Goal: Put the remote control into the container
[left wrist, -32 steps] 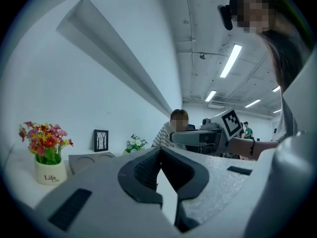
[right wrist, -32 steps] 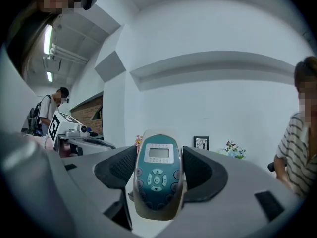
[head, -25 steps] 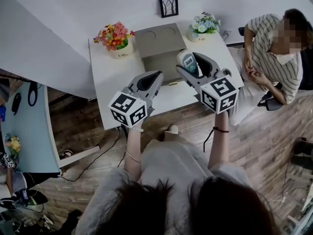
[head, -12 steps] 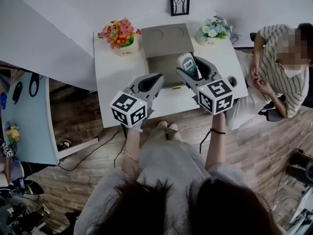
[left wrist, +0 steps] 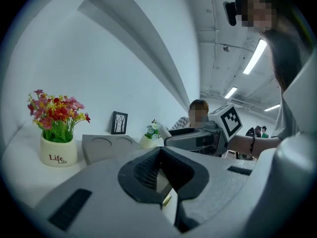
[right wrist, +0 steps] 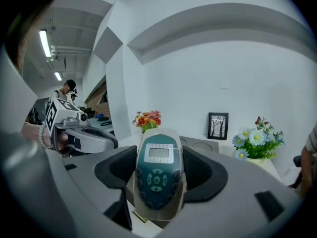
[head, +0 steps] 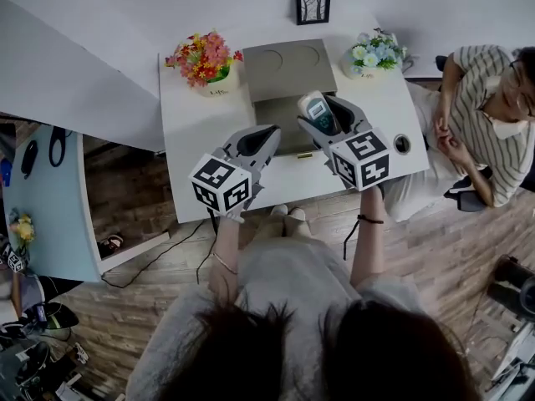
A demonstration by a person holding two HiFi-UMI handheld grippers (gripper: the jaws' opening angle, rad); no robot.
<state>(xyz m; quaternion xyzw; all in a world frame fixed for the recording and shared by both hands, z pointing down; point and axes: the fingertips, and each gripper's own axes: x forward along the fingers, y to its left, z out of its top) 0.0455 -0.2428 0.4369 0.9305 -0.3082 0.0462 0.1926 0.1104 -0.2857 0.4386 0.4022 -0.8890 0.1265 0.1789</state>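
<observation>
Currently the right hand-held gripper (right wrist: 158, 155) is clamped on the remote control (right wrist: 157, 177), with its jaws pressing the two long sides. The keypad faces the camera, and the remote's top end reaches past the jaw tips. In the head view the remote hangs over the open container (head: 274, 117), toward its right side, and is not yet inside. The casing looks smooth, so a sharp tilt on the way down could let it slide or pivot between the pads. If it were let go from this height, it might strike the container's rim and end up on the tabletop (head: 192, 140) beside the container. The left hand-held gripper (left wrist: 161, 151), jaws together and empty, hovers at the container's front-left corner. It is not bracing the container, so a knock could shift it. A wide swing could also clip the flower pot (head: 372, 57) just right of the container's raised lid.
</observation>
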